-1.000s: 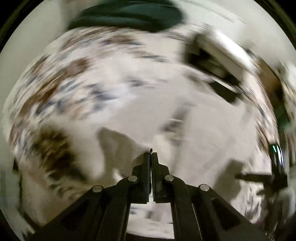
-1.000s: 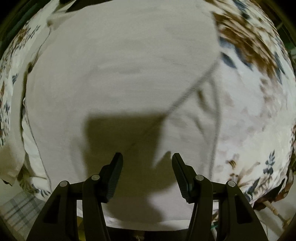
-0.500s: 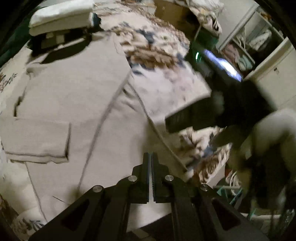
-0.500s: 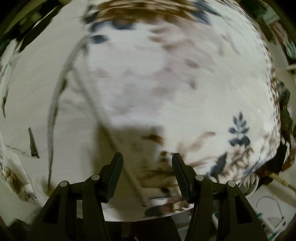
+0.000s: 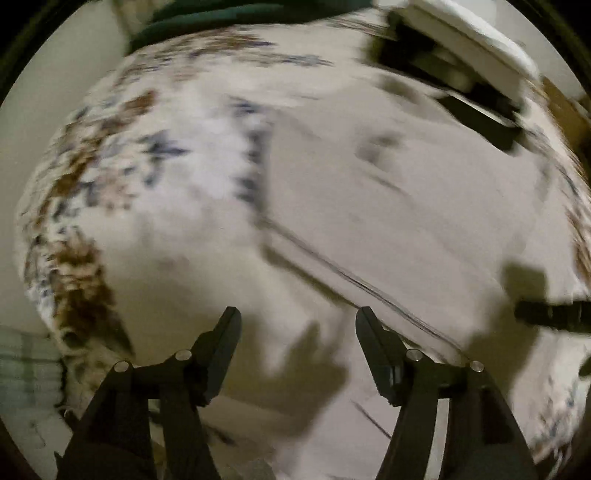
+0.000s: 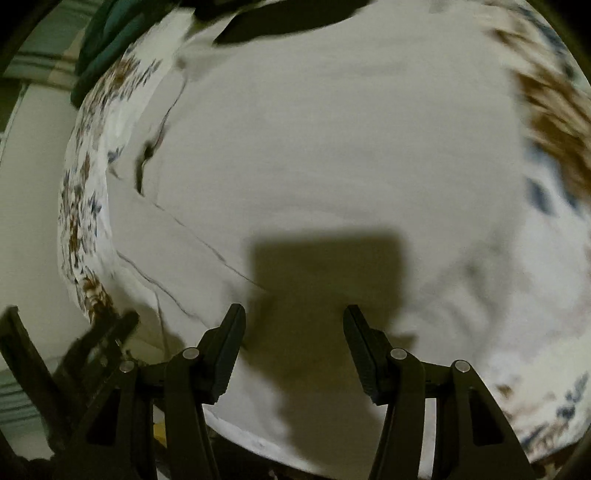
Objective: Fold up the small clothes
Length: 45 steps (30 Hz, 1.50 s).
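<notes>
The beige garment (image 6: 332, 155) lies spread flat on a bed covered with a floral bedsheet (image 6: 85, 192), and it fills most of both wrist views. In the right wrist view a stitched seam (image 6: 207, 243) runs diagonally across its lower-left part, and the hem hangs near the bed's edge just below the fingers. The left wrist view is motion-blurred, but the same cloth (image 5: 406, 192) shows with a dark seam line (image 5: 362, 280) crossing toward the right.

Both tools hang above the cloth with nothing held. The left gripper (image 5: 297, 350) has its 2 fingers spread wide and empty; the right gripper (image 6: 293, 347) is likewise wide apart and empty, its square shadow falling on the fabric ahead. Part of the left tool (image 6: 74, 354) shows at the lower left of the right view.

By my reading, the step in hand is the approach for a fold: the garment is laid out and no grip is taken. The next move calls for lowering each tool to an edge or corner, pinching only the top layers there, not the bedsheet, then lifting both sides evenly.

Folded items (image 5: 476, 40) and a dark green cloth (image 5: 236, 14) sit at the far side of the bed.
</notes>
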Motion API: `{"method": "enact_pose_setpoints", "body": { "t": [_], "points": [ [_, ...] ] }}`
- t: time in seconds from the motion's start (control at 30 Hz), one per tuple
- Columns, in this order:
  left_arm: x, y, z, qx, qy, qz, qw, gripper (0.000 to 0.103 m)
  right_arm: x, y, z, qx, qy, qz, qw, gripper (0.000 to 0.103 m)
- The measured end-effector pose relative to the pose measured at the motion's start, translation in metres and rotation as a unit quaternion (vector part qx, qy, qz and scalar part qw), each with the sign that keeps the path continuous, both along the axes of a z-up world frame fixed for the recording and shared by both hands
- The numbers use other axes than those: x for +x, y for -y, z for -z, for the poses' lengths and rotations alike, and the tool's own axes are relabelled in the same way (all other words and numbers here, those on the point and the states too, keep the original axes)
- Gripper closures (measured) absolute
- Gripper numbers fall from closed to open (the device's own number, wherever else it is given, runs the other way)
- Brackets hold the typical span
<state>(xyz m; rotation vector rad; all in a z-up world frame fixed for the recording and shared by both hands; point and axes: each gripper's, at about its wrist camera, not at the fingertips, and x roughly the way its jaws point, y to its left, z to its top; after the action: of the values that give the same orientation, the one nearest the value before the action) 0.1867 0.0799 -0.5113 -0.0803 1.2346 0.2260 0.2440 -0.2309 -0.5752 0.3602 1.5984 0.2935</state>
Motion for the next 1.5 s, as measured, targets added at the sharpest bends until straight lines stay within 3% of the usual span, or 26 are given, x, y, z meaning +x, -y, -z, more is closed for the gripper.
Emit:
{"method": "enact_pose_setpoints", "body": {
  "t": [0.1,0.13,0.17,0.2,0.27,0.4,0.53,0.83,1.1,1.13,1.17,1.2,1.27,1.4,1.5],
  "points": [
    [0.005,-0.02,0.003,0.016,0.002,-0.031,0.9994,0.03,0.001,-0.018,0.03,0.0,-0.024,0.009,1.0,0.047],
    [0.005,-0.022,0.003,0.014,0.004,-0.038,0.9992,0.03,-0.002,-0.017,0.032,-0.006,-0.027,0.02,0.999,0.054],
    [0.005,-0.023,0.002,0.013,0.008,-0.044,0.9989,0.03,-0.009,-0.021,0.035,-0.014,-0.022,0.034,0.999,0.08],
    [0.004,-0.022,0.001,0.01,0.011,-0.044,0.9989,0.03,-0.012,-0.018,0.032,-0.017,-0.02,0.048,0.999,0.098],
    [-0.002,-0.021,-0.002,0.007,0.009,-0.041,0.9991,0.03,-0.02,-0.016,0.027,-0.012,-0.012,0.076,0.997,0.101],
    [-0.008,-0.006,-0.003,-0.019,-0.005,-0.03,0.9994,0.03,-0.049,0.001,0.001,-0.028,0.002,0.098,0.995,0.101],
    [-0.017,-0.003,0.001,-0.032,-0.023,-0.027,0.9989,0.03,-0.087,0.038,-0.017,-0.047,-0.021,0.117,0.992,0.101],
    [-0.02,0.006,0.024,-0.047,-0.054,0.001,0.9974,0.03,-0.148,0.091,-0.001,-0.08,-0.089,0.154,0.981,0.101],
    [-0.029,0.016,0.04,-0.062,-0.079,0.025,0.9946,0.03,-0.173,0.1,0.02,-0.083,-0.128,0.146,0.978,0.101],
    [-0.031,0.017,0.042,-0.07,-0.084,0.03,0.9935,0.03,-0.173,0.096,0.027,-0.077,-0.142,0.145,0.976,0.098],
    [-0.033,0.018,0.044,-0.078,-0.088,0.034,0.9925,0.03,-0.173,0.097,0.032,-0.065,-0.152,0.153,0.974,0.088],
    [-0.035,0.019,0.045,-0.084,-0.089,0.039,0.9917,0.03,-0.173,0.098,0.036,-0.052,-0.155,0.163,0.973,0.071],
    [-0.04,0.021,0.05,-0.097,-0.097,0.051,0.9893,0.03,-0.174,0.111,0.036,-0.036,-0.146,0.194,0.969,0.056],
    [-0.051,0.029,0.072,-0.147,-0.14,0.087,0.9753,0.03,-0.182,0.134,0.042,-0.039,-0.145,0.221,0.964,0.055],
    [-0.058,0.037,0.081,-0.148,-0.149,0.117,0.9705,0.03,-0.187,0.138,0.054,-0.024,-0.151,0.22,0.963,0.055]
  ]
}}
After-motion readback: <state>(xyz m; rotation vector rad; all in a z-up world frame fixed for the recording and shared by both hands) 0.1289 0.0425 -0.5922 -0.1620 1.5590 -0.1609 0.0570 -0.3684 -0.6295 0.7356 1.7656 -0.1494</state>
